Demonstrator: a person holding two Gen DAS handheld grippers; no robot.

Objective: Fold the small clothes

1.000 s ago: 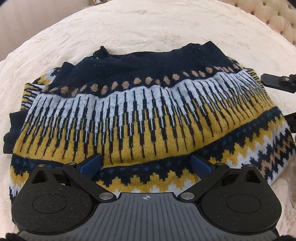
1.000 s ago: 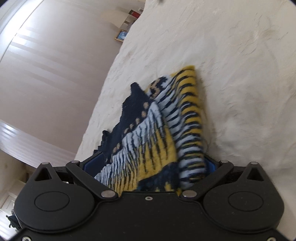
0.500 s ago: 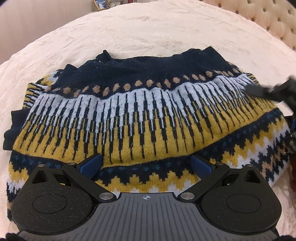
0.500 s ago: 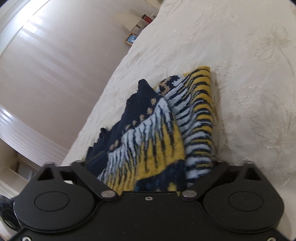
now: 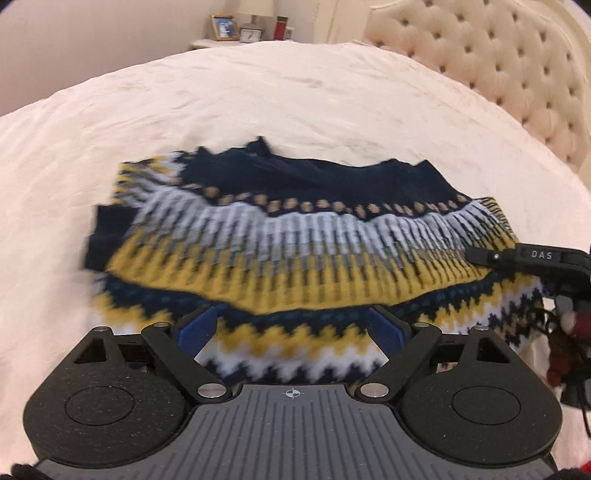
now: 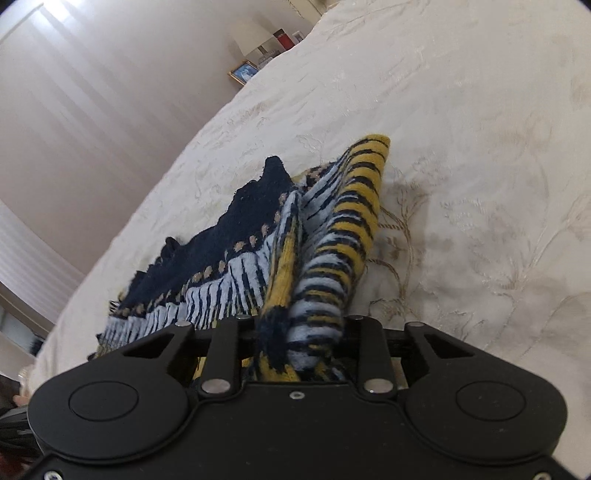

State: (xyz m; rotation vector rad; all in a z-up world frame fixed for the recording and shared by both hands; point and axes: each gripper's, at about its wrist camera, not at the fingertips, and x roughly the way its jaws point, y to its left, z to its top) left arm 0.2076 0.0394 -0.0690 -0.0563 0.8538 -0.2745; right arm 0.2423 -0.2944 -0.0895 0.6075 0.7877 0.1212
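Note:
A knitted sweater (image 5: 295,251) in navy, yellow and white bands lies on the cream bedspread (image 5: 258,103). My left gripper (image 5: 290,321) hovers over its near hem. Its blue pads (image 5: 195,326) stand wide apart and the jaws are closing, with the zigzag hem under the gap and no pad touching it. My right gripper (image 6: 299,326) is at the sweater's right side edge (image 6: 332,258). Its jaws are closing, and bunched fabric fills the narrow gap and is pinched there. That gripper's black finger (image 5: 517,254) also shows on the sweater's right edge.
A tufted cream headboard (image 5: 498,66) rises at the far right. A nightstand beyond the bed carries a photo frame (image 5: 223,27), a lamp and a red can. Dark cables (image 5: 565,350) hang at the right edge. Pale curtains (image 6: 92,129) fill the left of the right wrist view.
The right jaws have drawn in from wide apart onto the sweater's edge, which now bunches and lifts. The left gripper has pulled back and up, and its pads stand slightly closer.

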